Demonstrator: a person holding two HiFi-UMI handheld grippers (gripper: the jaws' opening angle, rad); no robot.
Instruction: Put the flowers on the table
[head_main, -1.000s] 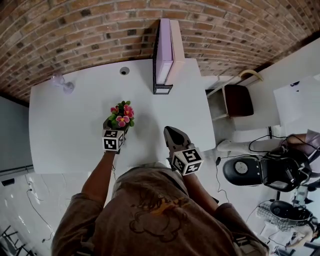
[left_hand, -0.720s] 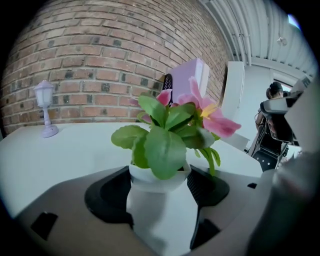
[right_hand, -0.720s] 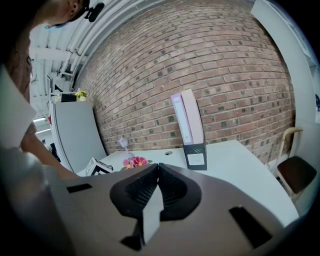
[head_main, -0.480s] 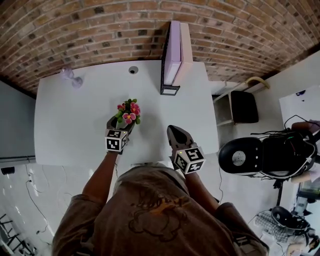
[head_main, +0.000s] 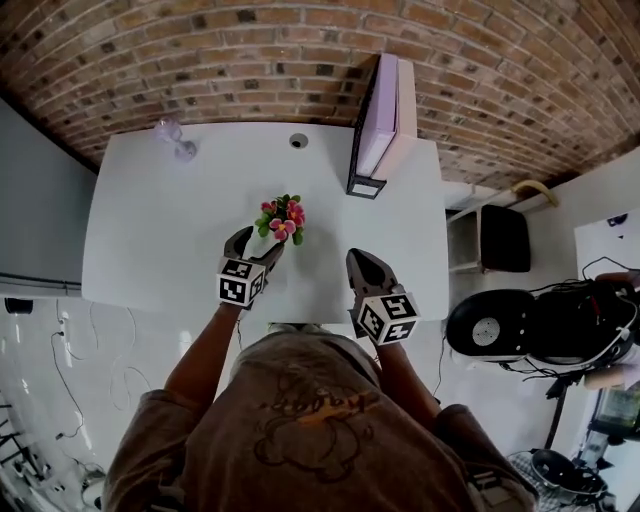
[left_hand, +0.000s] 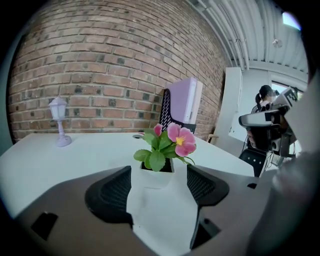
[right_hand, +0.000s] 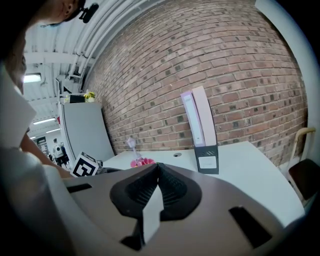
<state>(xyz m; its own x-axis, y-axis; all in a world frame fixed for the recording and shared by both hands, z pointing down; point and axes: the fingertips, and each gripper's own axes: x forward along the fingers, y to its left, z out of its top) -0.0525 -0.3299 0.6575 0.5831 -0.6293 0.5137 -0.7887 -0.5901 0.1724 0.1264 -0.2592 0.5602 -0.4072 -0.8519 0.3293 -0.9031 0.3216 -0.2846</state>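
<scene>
The flowers (head_main: 283, 218) are pink blooms with green leaves in a small white pot (left_hand: 155, 176). In the left gripper view the pot sits between the tips of my left gripper (left_hand: 157, 187), and both pads press its sides. The pot's base is down at the level of the white table (head_main: 150, 230); whether it rests on the table I cannot tell. From the head view, my left gripper (head_main: 256, 243) is over the table's front middle. My right gripper (head_main: 358, 262) hovers to its right, jaws shut and empty (right_hand: 156, 169).
A tall pink and white file holder (head_main: 378, 125) stands at the back right of the table. A small lilac lamp (head_main: 172, 135) is at the back left, and a cable hole (head_main: 298, 141) lies behind the flowers. A brick wall (head_main: 250, 50) backs the table. Chairs (head_main: 500, 325) stand off to the right.
The head camera has swung, so the whole scene sits further right in view. My left gripper has carried the pot slightly farther onto the table. The right gripper has hardly moved.
</scene>
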